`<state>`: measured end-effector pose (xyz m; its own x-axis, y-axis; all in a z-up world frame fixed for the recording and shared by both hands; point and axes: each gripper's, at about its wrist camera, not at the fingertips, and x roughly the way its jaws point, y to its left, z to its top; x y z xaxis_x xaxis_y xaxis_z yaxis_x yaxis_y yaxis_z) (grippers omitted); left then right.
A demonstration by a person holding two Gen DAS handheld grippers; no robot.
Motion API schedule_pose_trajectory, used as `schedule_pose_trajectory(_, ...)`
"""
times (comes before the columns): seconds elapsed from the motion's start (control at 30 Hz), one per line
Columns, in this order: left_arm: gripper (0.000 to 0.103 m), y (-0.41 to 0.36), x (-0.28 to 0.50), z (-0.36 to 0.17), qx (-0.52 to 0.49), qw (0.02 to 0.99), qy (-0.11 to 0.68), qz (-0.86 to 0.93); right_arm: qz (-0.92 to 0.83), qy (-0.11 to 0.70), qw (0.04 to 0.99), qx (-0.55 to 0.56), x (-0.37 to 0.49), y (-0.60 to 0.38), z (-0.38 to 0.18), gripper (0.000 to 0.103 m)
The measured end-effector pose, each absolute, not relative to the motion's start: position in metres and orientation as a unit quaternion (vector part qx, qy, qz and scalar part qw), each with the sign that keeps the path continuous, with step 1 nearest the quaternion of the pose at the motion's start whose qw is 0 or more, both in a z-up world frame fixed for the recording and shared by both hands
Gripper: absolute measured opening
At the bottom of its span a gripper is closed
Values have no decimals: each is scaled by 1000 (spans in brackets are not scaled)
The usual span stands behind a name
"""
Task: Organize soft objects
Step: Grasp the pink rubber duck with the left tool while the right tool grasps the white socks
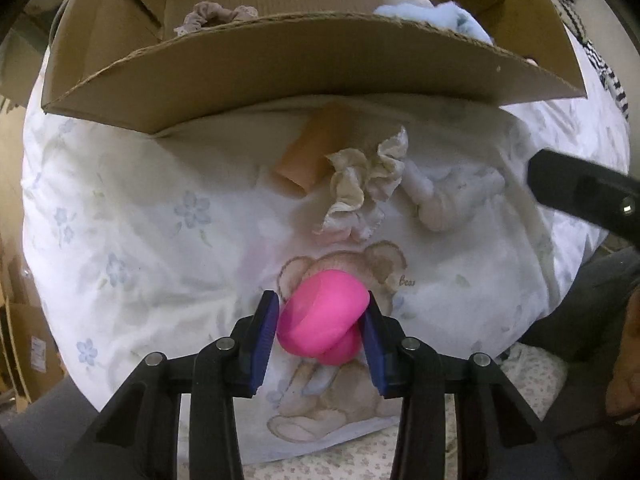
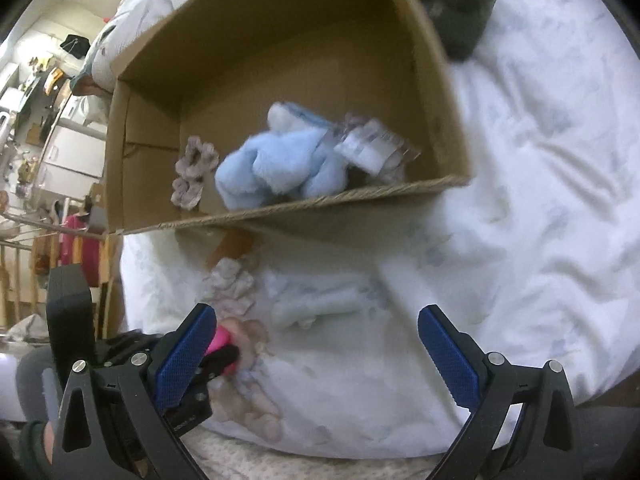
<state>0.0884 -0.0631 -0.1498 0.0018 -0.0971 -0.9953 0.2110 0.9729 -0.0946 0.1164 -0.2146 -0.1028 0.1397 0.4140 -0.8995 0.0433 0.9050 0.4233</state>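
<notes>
Left: my left gripper (image 1: 322,320) clamps the pink soft ball (image 1: 322,318) on the floral quilt (image 1: 140,240) below the cardboard box (image 1: 280,64); the ball dents, so I judge it light, squashy, best held across its middle. Centre: a cream scrunchie (image 1: 366,184) lies loose, easily pinched by its ruffle. Right: my right gripper (image 2: 318,350) gapes wide, empty.

Probably a home bedroom: a floral bear-print duvet (image 1: 160,220) covers the bed, with hanging clothes (image 2: 80,248) and cluttered shelves (image 2: 36,92) beyond.
</notes>
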Motion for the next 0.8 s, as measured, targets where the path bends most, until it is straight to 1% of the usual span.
schedule_pose_trajectory(0.23,37,-31,96,-117,0,753,655,-64,131,666,716,165,124,-193,-122,103)
schedule_pose_trajectory(0.3,37,-21,98,-107,-8,768,639,-46,129,672,712,158,127,-188,-128,99)
schedule_pose_trajectory(0.37,37,-15,99,-101,-13,777,629,-35,128,681,705,151,129,-183,-135,89)
schedule_pose_trajectory(0.43,37,-11,105,-95,-19,779,626,-32,128,688,700,143,131,-178,-140,81)
schedule_pose_trajectory(0.5,37,-8,107,-93,-26,779,626,-32,127,690,700,131,132,-173,-144,79)
schedule_pose_trajectory(0.53,37,-8,109,-91,-29,778,627,-33,127,689,702,125,132,-170,-145,73)
schedule_pose_trajectory(0.57,37,-4,106,-89,-32,778,627,-34,127,688,704,117,133,-169,-145,61)
schedule_pose_trajectory(0.6,37,-3,106,-89,-35,778,627,-34,128,688,705,114,133,-168,-146,56)
schedule_pose_trajectory(0.63,37,-6,111,-87,-35,778,626,-34,131,686,706,119,133,-169,-146,46)
schedule_pose_trajectory(0.67,37,-1,112,-84,-34,779,625,-33,134,685,705,122,133,-169,-146,33)
schedule_pose_trajectory(0.7,37,0,112,-83,-34,780,624,-33,138,683,706,124,132,-169,-144,31)
schedule_pose_trajectory(0.8,37,7,117,-88,-39,782,622,-27,143,669,719,121,131,-173,-133,29)
